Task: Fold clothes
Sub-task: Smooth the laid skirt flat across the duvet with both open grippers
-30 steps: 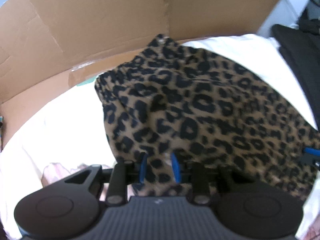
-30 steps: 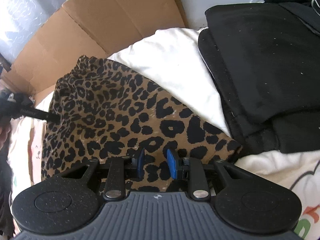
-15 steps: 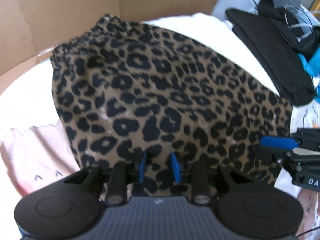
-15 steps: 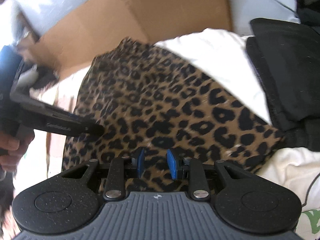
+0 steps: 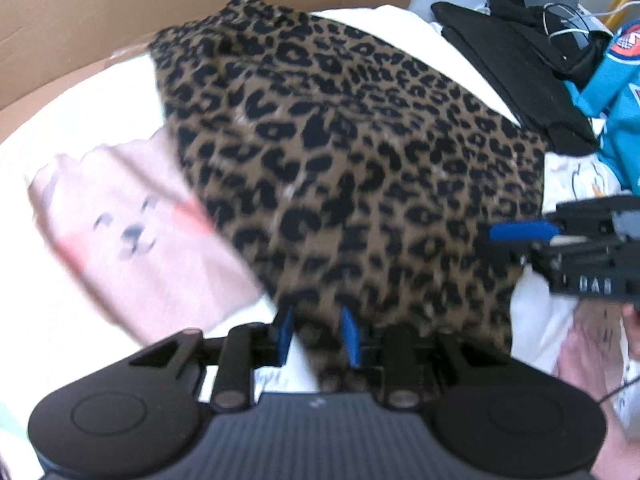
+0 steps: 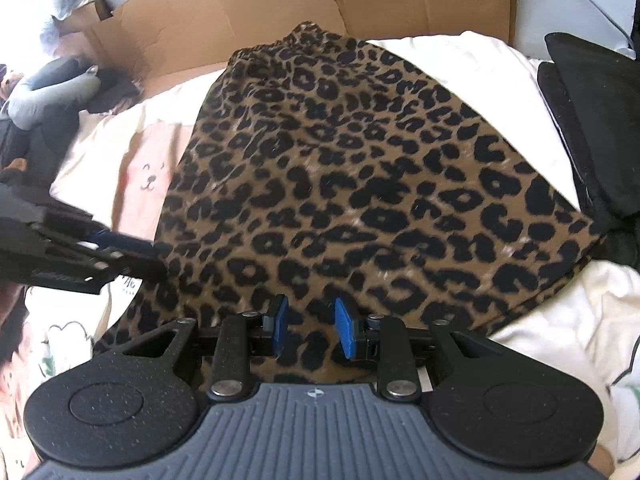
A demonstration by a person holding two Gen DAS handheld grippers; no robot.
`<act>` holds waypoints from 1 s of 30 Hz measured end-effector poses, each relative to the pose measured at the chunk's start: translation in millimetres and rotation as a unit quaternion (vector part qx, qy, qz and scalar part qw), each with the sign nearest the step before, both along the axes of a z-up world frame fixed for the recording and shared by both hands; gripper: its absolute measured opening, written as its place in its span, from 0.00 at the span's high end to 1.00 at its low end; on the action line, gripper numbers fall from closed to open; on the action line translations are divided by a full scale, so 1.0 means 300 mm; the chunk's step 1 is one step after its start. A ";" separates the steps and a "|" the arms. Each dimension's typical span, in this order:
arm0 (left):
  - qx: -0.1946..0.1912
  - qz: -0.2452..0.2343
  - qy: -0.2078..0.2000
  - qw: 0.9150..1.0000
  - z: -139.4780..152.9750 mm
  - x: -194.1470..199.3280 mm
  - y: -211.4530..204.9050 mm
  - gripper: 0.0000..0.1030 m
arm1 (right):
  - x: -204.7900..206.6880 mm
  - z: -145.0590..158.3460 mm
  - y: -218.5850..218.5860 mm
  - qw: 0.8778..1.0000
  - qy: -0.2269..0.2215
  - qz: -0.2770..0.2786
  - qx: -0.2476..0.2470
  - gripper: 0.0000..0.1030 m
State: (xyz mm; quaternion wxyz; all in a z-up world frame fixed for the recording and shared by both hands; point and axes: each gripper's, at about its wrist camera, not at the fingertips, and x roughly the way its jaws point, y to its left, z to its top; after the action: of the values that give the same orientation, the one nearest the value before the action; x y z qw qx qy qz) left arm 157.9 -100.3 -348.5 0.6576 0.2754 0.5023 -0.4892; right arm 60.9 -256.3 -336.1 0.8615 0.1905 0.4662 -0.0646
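Leopard-print garment (image 6: pixel 360 184) lies spread on the white bedding (image 6: pixel 460 64), not visibly folded; left gripper (image 5: pixel 316 334) and right gripper (image 6: pixel 311 326) each pinch its near edge, fold apparently pending.

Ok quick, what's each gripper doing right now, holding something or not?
Left gripper: closed on the near edge of the leopard cloth.
Right gripper: closed on the same cloth's near edge.
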 end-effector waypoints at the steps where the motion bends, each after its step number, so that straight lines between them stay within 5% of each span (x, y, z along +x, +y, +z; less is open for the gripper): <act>1: -0.002 0.005 0.000 1.000 0.008 0.003 0.027 0.72 | -0.008 0.000 0.009 1.000 -0.003 0.001 0.002 0.68; 9: -0.044 0.038 0.004 0.998 0.082 0.048 0.204 0.61 | -0.027 0.028 0.059 1.000 -0.013 0.024 -0.008 0.68; 23: -0.056 0.013 0.060 0.997 -0.013 -0.025 0.340 0.62 | -0.015 0.012 0.163 0.996 0.007 0.076 -0.037 0.68; 30: -0.048 -0.029 0.015 0.998 -0.056 -0.099 0.305 0.63 | -0.029 -0.003 0.240 0.993 0.012 0.117 -0.029 0.68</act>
State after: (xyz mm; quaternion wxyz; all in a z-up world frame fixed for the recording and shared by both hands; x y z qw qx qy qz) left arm 128.3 -8.8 -365.4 0.6483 0.2508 0.4795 -0.5356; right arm 52.3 -184.1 -336.9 0.8626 0.1084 0.4937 0.0209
